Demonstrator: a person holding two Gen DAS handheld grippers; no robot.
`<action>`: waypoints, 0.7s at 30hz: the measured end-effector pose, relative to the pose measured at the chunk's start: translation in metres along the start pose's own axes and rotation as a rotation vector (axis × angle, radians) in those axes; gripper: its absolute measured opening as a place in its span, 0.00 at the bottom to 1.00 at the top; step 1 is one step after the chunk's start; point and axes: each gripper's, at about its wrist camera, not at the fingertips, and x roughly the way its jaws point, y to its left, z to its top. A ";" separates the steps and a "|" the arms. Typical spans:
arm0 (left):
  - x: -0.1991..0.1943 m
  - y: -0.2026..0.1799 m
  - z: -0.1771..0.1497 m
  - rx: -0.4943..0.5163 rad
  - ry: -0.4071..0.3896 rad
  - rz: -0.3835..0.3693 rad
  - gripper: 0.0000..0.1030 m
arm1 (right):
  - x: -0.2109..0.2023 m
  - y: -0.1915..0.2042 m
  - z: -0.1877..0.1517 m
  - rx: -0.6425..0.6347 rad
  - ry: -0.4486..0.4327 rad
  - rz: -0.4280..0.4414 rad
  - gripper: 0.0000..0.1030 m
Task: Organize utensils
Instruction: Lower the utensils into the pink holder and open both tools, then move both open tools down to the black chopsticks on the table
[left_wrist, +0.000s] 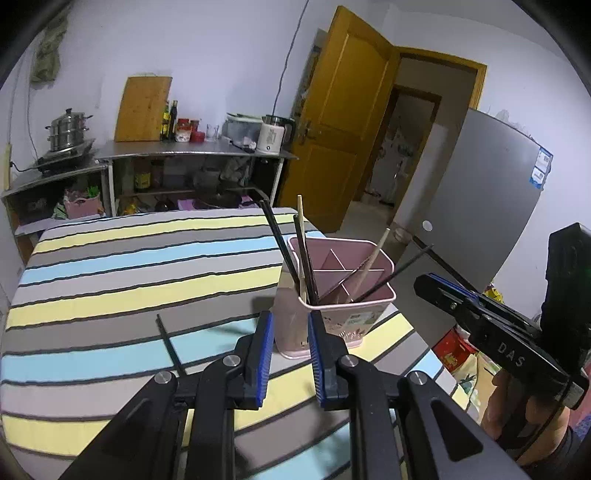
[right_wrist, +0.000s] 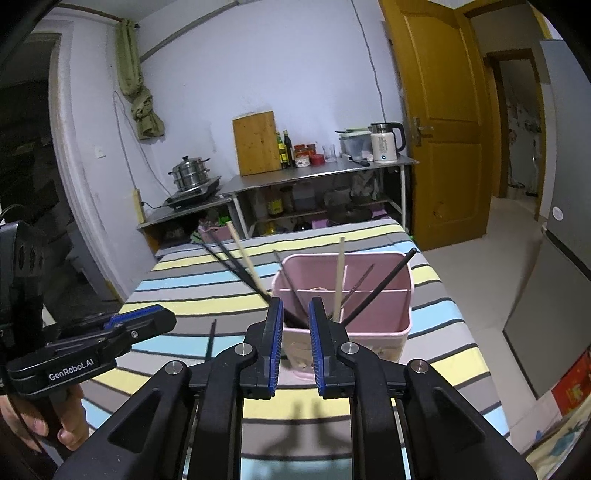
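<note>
Left of the pink plastic divided utensil holder (left_wrist: 334, 295), one black chopstick (left_wrist: 170, 345) lies loose on the striped tablecloth (left_wrist: 110, 266); your left gripper (left_wrist: 291, 356) hovers narrowly parted, empty. From the right wrist, your right gripper (right_wrist: 295, 347) is likewise empty before that holder, so you're probably mid-collection; grab that stray next.

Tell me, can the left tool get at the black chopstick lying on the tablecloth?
Probably yes. The black chopstick lies flat and alone on the striped tablecloth, just left of the open left tool. Nothing sits between them; the pink holder stands off to the right.

I hold my left gripper (left_wrist: 290, 332) and my right gripper (right_wrist: 295, 321) side by side, both with fingers apart.
</note>
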 end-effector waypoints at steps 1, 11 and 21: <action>-0.007 0.000 -0.004 0.001 -0.007 0.010 0.18 | -0.005 0.004 -0.002 -0.005 -0.003 0.004 0.14; -0.061 0.009 -0.039 -0.037 -0.047 0.083 0.33 | -0.033 0.028 -0.024 -0.041 -0.005 0.034 0.15; -0.086 0.018 -0.069 -0.051 -0.048 0.154 0.35 | -0.042 0.048 -0.047 -0.069 0.034 0.084 0.24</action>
